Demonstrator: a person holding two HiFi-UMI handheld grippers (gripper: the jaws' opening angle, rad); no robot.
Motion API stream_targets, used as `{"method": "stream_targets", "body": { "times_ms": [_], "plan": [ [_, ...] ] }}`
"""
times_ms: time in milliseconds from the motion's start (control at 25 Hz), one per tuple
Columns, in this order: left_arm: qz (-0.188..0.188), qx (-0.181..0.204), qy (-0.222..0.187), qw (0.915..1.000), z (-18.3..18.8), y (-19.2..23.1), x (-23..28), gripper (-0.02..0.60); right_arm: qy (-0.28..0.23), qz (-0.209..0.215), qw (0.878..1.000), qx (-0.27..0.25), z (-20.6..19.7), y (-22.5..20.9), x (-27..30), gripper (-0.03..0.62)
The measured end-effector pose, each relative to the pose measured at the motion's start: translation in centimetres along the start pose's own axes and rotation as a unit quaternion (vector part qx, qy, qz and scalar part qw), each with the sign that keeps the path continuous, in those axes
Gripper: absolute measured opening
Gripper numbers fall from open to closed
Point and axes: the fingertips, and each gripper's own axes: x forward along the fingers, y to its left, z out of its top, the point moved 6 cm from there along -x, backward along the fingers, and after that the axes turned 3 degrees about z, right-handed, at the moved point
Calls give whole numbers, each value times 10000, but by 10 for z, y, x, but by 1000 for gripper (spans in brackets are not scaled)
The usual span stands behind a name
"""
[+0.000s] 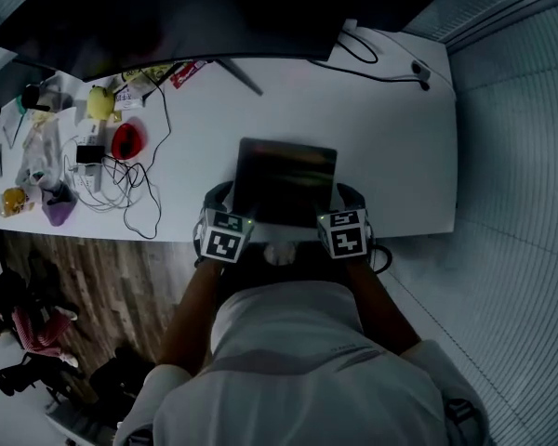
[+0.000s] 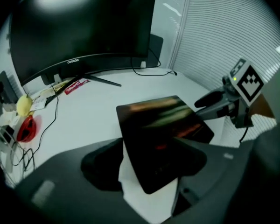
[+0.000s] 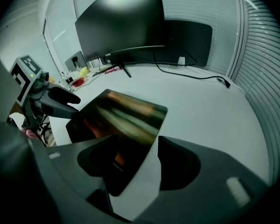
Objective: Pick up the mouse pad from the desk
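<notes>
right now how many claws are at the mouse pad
2. The left claw is at the near left corner of the mouse pad, the right claw at its near right corner. Both stand open around those corners, not gripping it.

Left gripper (image 2: 147, 167), fingers (image 2: 102, 169) apart; right gripper (image 3: 140, 164) likewise.

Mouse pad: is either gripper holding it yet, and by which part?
Nothing is held. The left gripper and right gripper both have jaws open, one over each near corner of the mouse pad, which lies on the desk.
</notes>
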Motion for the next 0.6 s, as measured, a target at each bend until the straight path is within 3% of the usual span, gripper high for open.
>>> {"method": "stream_targets", "body": {
  "times_ms": [200,600],
  "plan": [
    [-26,82,392,9992,-20,-6,20,307,279,-123,9995,93,-8,7,14,287],
    [186,-152,424,9988,-21,-7,23,306,188,-201,9994,222,-8,9,16,267]
  ]
}}
